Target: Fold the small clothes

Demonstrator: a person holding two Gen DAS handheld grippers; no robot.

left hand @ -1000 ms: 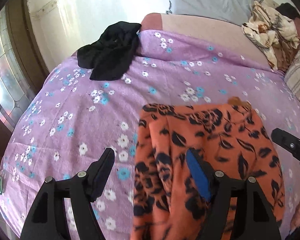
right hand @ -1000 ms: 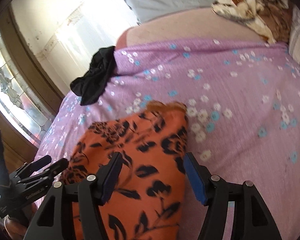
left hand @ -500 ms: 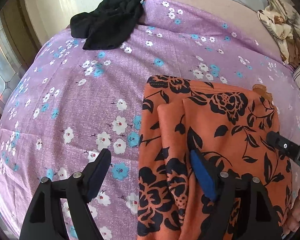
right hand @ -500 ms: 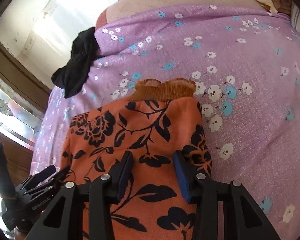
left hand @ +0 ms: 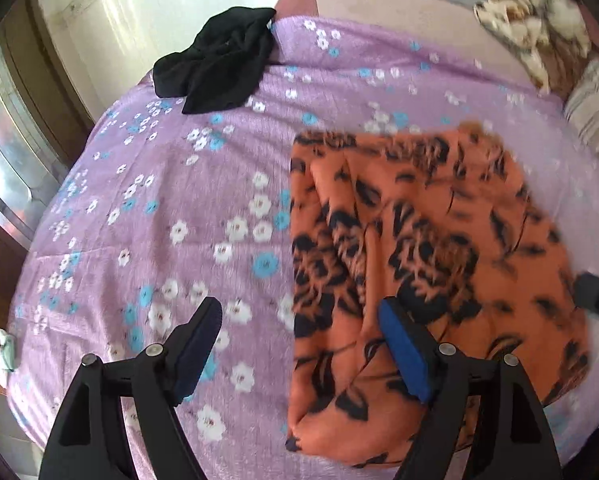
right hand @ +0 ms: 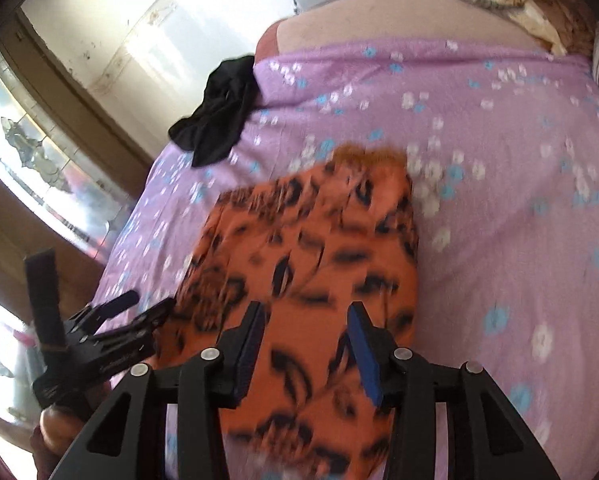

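An orange garment with black flower print (left hand: 419, 248) lies folded flat on the purple floral bedspread (left hand: 159, 208); it also shows in the right wrist view (right hand: 319, 272), its brown waistband at the far end. My left gripper (left hand: 299, 344) is open and empty, astride the garment's left edge, above it. My right gripper (right hand: 305, 348) is open and empty, hovering over the garment's near part. The left gripper also appears in the right wrist view (right hand: 139, 312) at the garment's left side.
A crumpled black garment (left hand: 219, 68) lies at the far left corner of the bed. A patterned brown-and-cream cloth (left hand: 535, 24) and a striped pillow (left hand: 595, 112) sit at the far right. A window and wooden frame (right hand: 39, 152) stand left of the bed.
Both grippers dipped down to the garment and have pulled back up and away from it. The right jaws narrowed, then opened again. The garment stays flat.
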